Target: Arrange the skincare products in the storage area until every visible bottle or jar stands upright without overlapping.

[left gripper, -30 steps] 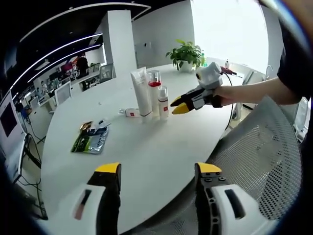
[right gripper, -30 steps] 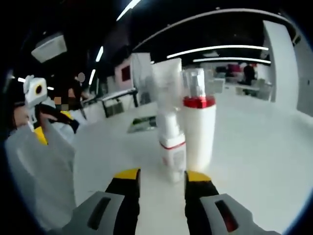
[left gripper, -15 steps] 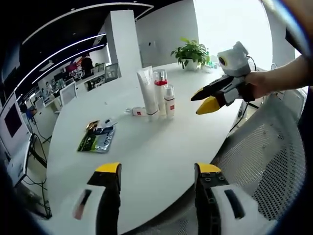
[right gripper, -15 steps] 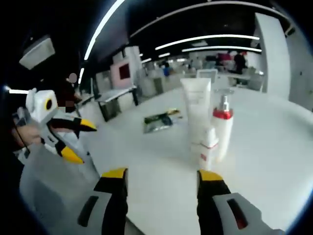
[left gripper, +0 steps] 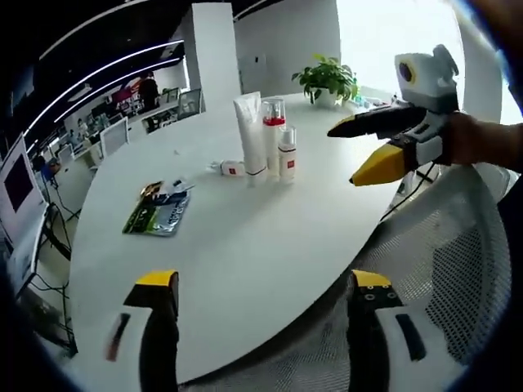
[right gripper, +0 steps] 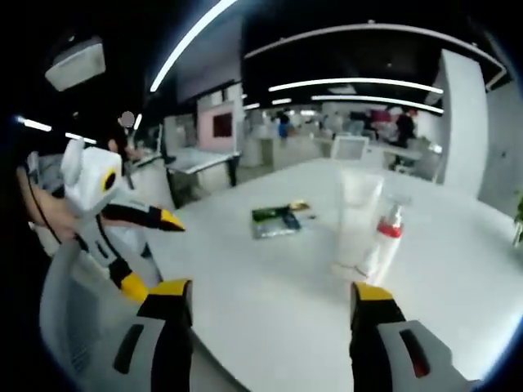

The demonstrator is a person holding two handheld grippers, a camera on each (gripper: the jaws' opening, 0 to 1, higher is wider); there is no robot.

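Three skincare items stand upright in a tight group on the white round table [left gripper: 245,245]: a tall white tube [left gripper: 249,135], a pump bottle with a red collar [left gripper: 273,131] and a small white bottle with a red band [left gripper: 287,155]. A small white item with a red label [left gripper: 231,168] lies flat beside them. My right gripper [left gripper: 368,151] hovers open to the right of the group, apart from it, held by a hand. My left gripper [left gripper: 261,302] is open and empty over the table's near edge. In the right gripper view, the tube [right gripper: 358,220] and pump bottle [right gripper: 384,245] look blurred beyond my right gripper [right gripper: 270,298]; my left gripper [right gripper: 153,255] shows open at the left.
Green sachets [left gripper: 155,214] lie on the left part of the table, the same sachets [right gripper: 278,220] showing ahead in the right gripper view. A potted plant [left gripper: 327,80] stands at the far edge. A grey mesh chair [left gripper: 441,269] is below my right gripper.
My right gripper has pulled back from the small bottle, up and away, and its jaws have spread wider. My left gripper's jaws have also spread a little.
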